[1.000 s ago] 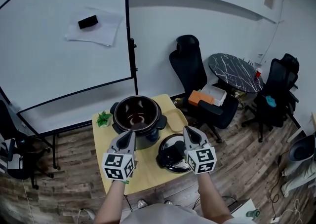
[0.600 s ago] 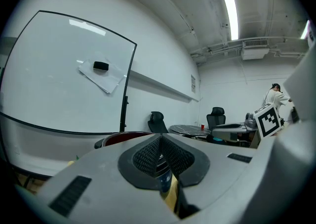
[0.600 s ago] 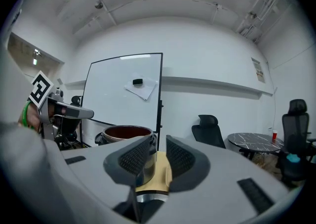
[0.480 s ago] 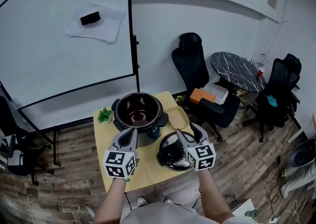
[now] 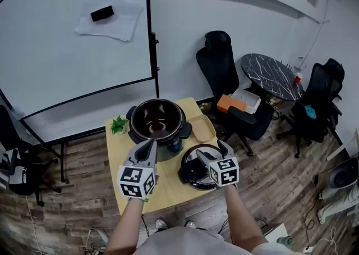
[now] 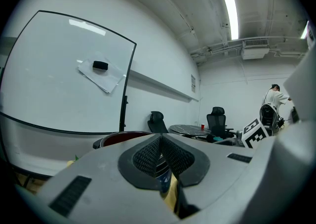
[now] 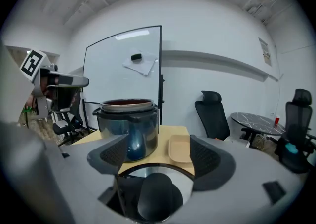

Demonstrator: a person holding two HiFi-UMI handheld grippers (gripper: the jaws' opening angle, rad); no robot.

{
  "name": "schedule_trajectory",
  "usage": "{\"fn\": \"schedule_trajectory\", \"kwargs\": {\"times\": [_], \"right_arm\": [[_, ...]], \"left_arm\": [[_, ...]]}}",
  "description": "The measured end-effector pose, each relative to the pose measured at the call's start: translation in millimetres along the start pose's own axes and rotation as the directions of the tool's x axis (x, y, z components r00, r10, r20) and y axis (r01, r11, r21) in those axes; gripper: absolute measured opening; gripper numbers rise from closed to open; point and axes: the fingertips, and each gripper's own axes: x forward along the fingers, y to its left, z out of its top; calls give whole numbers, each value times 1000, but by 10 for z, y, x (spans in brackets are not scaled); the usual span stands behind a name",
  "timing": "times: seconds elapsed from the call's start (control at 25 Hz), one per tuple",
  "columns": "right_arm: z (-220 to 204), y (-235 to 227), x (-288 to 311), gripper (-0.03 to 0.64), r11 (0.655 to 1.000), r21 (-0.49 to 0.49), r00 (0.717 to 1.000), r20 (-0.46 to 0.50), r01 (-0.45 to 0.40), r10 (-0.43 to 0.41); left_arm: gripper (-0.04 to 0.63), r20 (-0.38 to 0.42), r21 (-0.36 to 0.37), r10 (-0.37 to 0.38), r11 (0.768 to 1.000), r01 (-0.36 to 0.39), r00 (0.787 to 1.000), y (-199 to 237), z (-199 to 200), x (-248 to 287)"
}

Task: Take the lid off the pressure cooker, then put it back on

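Observation:
The dark blue pressure cooker (image 5: 156,127) (image 7: 127,127) stands open on the yellow table (image 5: 168,192), its dark inner pot showing. The lid (image 5: 190,171) lies flat on the table to the cooker's right, and its black knob (image 7: 155,193) points up. My right gripper (image 5: 213,151) (image 7: 160,156) hangs open just above the lid, one jaw on each side of the knob, touching nothing. My left gripper (image 5: 150,144) (image 6: 160,141) is shut and empty, in front of the cooker's near wall. Only the cooker's rim (image 6: 123,136) shows above its jaws.
A beige tray (image 5: 203,129) (image 7: 178,148) lies at the table's right rear and a small green plant (image 5: 118,125) at the left rear. Behind stand a whiteboard (image 5: 73,51), black office chairs (image 5: 221,74) and a round marble table (image 5: 269,77).
My right gripper's jaws have spread apart and it has shifted slightly left over the lid. The left gripper has hardly moved.

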Motion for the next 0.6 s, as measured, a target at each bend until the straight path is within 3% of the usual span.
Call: {"fn": "schedule_trajectory", "kwargs": {"times": [0.28,0.6], "right_arm": [[-732,-23,274,373,998,62,981,-195,0,13],[-1089,5,390,354,996,88,955,-296,3,23]], "left_arm": [[15,-7,-6,2,1000,-2,1000,12,-34,11],[15,-19,-11,0,1000,0,1000,-7,-89,30]]}}
